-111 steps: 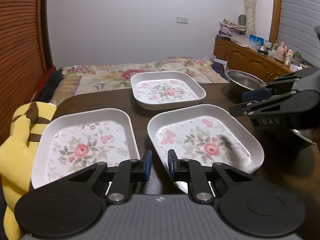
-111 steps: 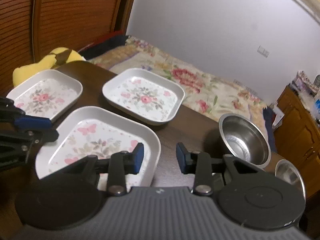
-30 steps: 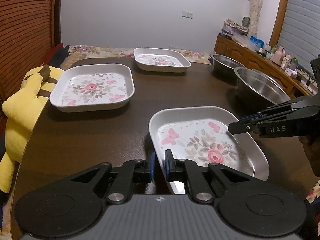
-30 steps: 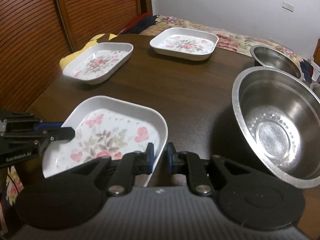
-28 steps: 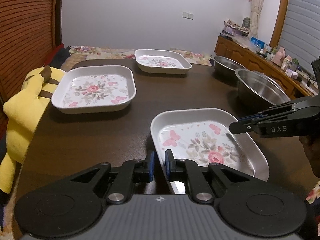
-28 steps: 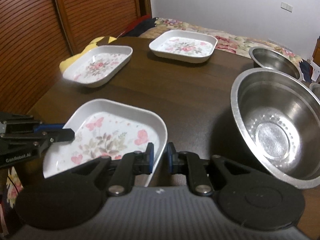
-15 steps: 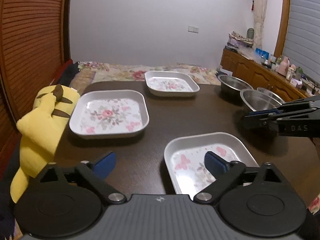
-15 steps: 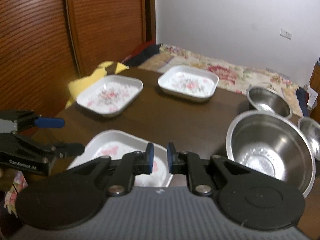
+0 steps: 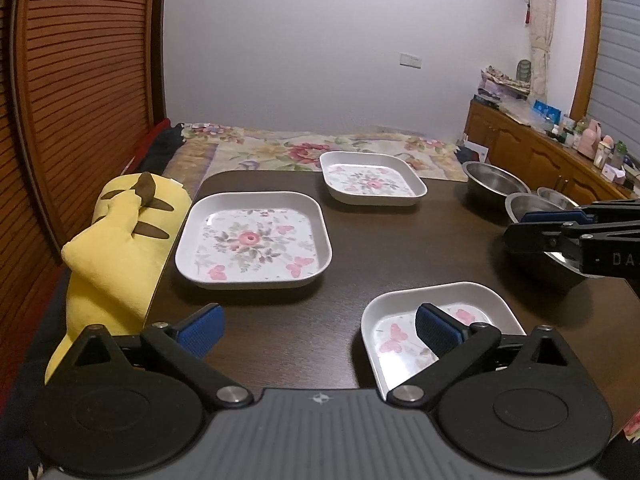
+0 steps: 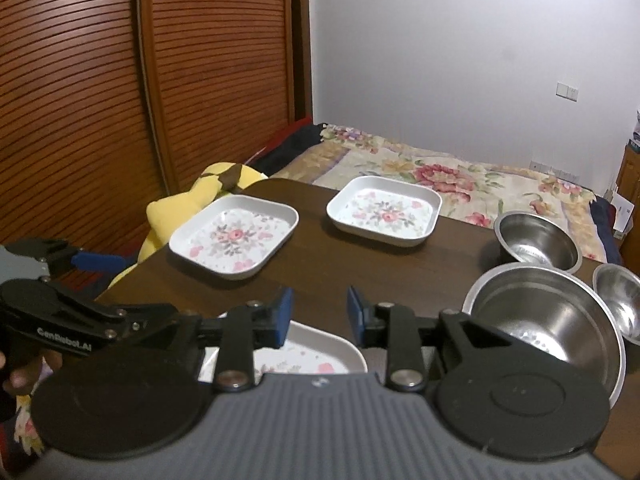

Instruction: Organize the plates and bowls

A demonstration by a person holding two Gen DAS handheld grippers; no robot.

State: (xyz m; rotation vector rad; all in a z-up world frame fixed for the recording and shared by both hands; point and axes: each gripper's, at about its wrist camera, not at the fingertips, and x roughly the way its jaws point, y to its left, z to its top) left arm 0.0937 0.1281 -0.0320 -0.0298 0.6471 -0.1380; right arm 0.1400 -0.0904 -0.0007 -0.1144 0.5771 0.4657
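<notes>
The near floral plate (image 9: 440,300) lies flat on the dark desk (image 9: 344,248) at its front edge, right under both grippers, and neither one holds it. Taking this plate as the landmark: a second floral plate (image 9: 254,240) sits beyond it to the left near the desk's left edge, a third floral plate (image 9: 372,178) lies farther back at the far edge, and three steel bowls stand to its right, the large bowl (image 10: 548,320) nearest, a medium bowl (image 10: 536,246) behind that and a small bowl (image 10: 620,304) at the far right.

The left gripper (image 9: 316,326) hangs above the near plate's left side with its jaws spread as wide as they go and nothing between them. The right gripper (image 10: 318,314) is above the plate's right rim; its jaws are opening from a narrow gap, and only bare desk shows between them.

The plate looks just set down, so the step in hand is probably to fetch another plate and stack it here. To do that well, each gripper should come in low at opposite rims of the second plate, bite the raised lip squarely, lift it level, and lower it centred so the rims nest. The yellow plush toy (image 9: 120,240) leaning on the desk's left edge crowds that side.
</notes>
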